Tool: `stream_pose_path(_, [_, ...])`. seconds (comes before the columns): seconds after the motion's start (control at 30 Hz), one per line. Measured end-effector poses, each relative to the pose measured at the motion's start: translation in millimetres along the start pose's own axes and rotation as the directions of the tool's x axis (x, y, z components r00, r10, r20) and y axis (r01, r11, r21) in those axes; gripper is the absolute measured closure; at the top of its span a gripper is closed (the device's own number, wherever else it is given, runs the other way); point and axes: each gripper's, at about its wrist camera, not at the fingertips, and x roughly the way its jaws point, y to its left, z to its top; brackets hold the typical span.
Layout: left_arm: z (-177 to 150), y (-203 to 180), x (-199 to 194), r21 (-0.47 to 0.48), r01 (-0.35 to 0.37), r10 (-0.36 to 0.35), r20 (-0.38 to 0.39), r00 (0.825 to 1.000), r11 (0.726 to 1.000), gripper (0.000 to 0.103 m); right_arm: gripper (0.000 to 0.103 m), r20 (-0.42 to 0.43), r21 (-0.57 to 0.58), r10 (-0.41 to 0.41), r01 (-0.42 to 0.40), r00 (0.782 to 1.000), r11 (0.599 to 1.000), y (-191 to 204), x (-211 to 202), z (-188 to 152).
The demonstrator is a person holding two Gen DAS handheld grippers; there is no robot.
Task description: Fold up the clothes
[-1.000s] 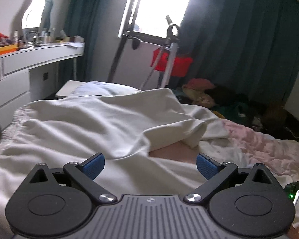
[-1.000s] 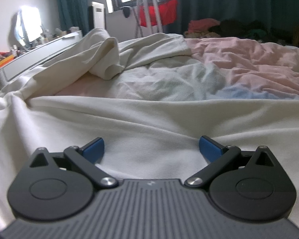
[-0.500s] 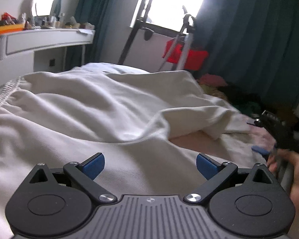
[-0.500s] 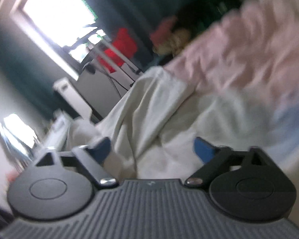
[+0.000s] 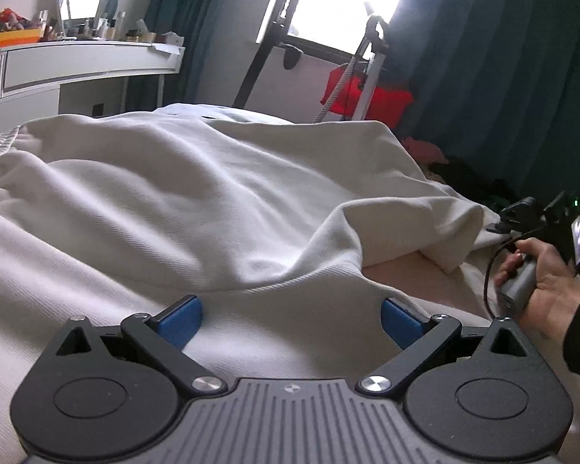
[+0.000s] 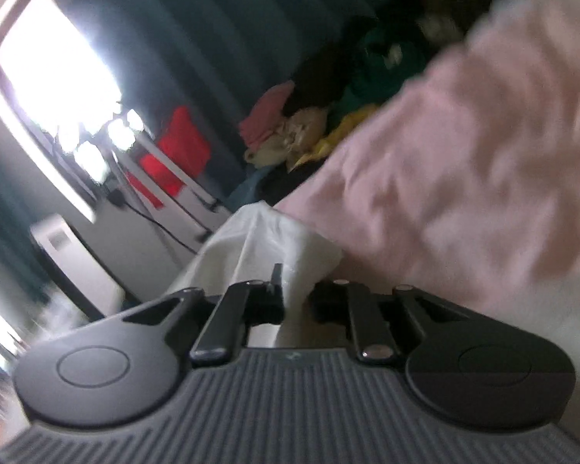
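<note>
A large cream-white garment [image 5: 212,193] lies rumpled across the bed, with one folded flap running out to the right. My left gripper [image 5: 290,317] hovers low over its near part, blue pads wide apart and nothing between them. In the blurred, rolled right wrist view my right gripper [image 6: 295,294] is closing, and a corner of the white garment [image 6: 266,239] sticks up between its fingers, pinched there. A person's hand [image 5: 541,278] holds that right gripper at the flap's end on the right of the left wrist view.
A pink bedsheet [image 6: 464,174] covers the bed beside the garment. A white dressing table [image 5: 85,65] stands at the left and a red bin [image 5: 367,96] with a metal stand under the window. A pile of clothes [image 6: 290,127] lies by the dark curtains.
The left gripper has sunk closer to the garment. The right gripper has swung sideways to the flap's corner, rolled, and gone from wide open to closed on the cloth.
</note>
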Motion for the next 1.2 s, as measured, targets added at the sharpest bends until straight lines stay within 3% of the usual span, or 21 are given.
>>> stream_pose_path(0.03, [0,-1,-2,0.000,-0.001,0.001,-0.005,1.000,1.000,0.003,0.092,0.014,-0.038,-0.019,0.019,1.000,0.999,0,-7,3])
stream_pose_path(0.2, [2,-5,-21,-0.012,0.016,-0.016,-0.021,1.000,1.000,0.003,0.093,0.100,-0.008,-0.078,0.079,0.992,0.997,-34,-62,40])
stream_pose_path(0.43, [-11,-24,-50,0.035,0.029,-0.027,-0.056,0.998,0.999,0.003,0.093,0.164,0.008,-0.192,0.193,0.968,0.981,-98,-126,125])
stream_pose_path(0.63, [-11,-35,-64,0.048,0.066,-0.062,-0.069,0.996,0.997,0.003,0.093,0.143,-0.153,-0.252,0.273,0.957,0.950,-113,-128,173])
stream_pose_path(0.83, [-6,-34,-69,0.075,0.039,-0.036,-0.044,0.998,0.996,0.003,0.093,0.175,-0.155,-0.306,0.333,0.936,0.930,-179,-133,163])
stream_pose_path(0.97, [-7,-35,-72,0.101,0.034,-0.029,-0.044,0.999,0.994,0.003,0.092,0.104,-0.178,-0.357,0.371,0.928,0.912,-223,-126,132])
stream_pose_path(1.17, [-6,-43,-78,0.156,0.010,-0.008,-0.010,1.000,0.988,0.003,0.080,0.083,-0.195,-0.356,0.365,0.931,0.910,-226,-138,113])
stream_pose_path(1.2, [-5,-45,-79,0.166,0.005,-0.005,-0.004,1.000,0.986,0.003,0.073,0.079,-0.204,-0.361,0.370,0.929,0.907,-222,-142,115])
